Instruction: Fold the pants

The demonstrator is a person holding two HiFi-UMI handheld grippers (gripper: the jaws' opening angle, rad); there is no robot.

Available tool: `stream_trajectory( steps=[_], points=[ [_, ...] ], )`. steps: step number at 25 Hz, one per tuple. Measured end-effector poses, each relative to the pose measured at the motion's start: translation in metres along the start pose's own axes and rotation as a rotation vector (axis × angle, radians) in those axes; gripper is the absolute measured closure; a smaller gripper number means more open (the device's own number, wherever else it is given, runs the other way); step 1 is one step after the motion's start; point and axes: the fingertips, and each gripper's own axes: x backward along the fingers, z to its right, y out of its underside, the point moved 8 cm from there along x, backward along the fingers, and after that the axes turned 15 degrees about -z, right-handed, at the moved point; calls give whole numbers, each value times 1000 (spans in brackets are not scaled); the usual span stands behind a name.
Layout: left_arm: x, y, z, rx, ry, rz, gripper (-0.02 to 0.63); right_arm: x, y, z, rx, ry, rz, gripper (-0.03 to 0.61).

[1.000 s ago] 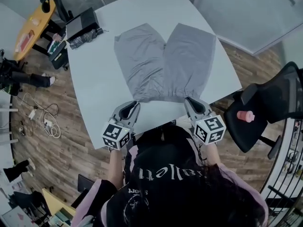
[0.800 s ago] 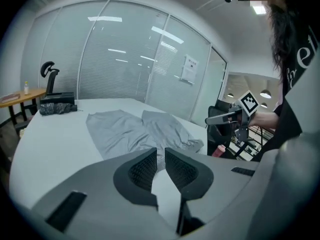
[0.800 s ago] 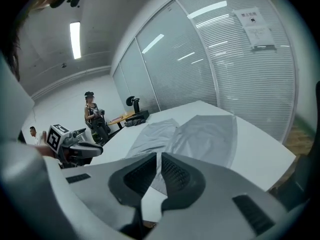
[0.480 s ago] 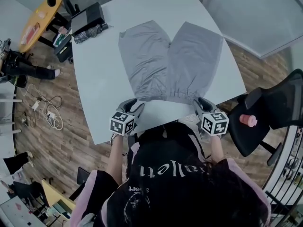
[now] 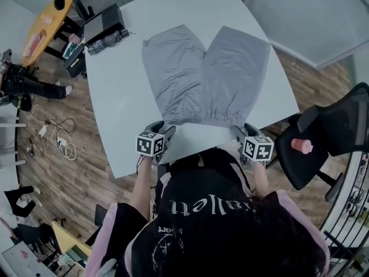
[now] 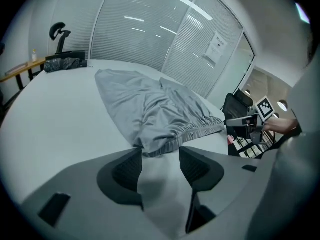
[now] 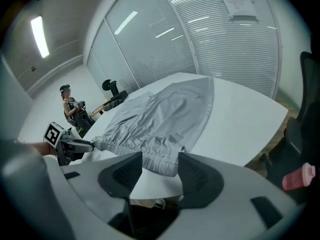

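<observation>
Grey pants lie spread flat on the white table, legs pointing away and the elastic waistband toward the near edge. My left gripper hovers at the waistband's left corner. Its jaws are opening over bare table, with the corner just ahead of the fingertips. My right gripper is at the right corner. Its jaws are opening too, and that corner lies between the tips without the pads pressing on it.
A black case and a dark bundle sit at the table's far left corner. A black office chair with a pink object stands close on the right. On the left, a yellow table and floor cables. A person stands beyond.
Both grippers have sunk toward the table's near edge and gone from shut to open. The waistband corners now lie free on the table.
</observation>
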Motion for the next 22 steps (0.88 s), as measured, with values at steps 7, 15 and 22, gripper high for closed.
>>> stream_trajectory(
  steps=[7,15,22],
  points=[
    [-9,-15,2,-39,-12,1,396,-10,2,6,-73,33,-12,416],
    [0,-12,2,-74,-44,10,508,-2,4,10,-114,34,8,504],
    [29,-22,17,-147,-20,112,554,20,-7,-1,-132,-62,66,529]
  ],
)
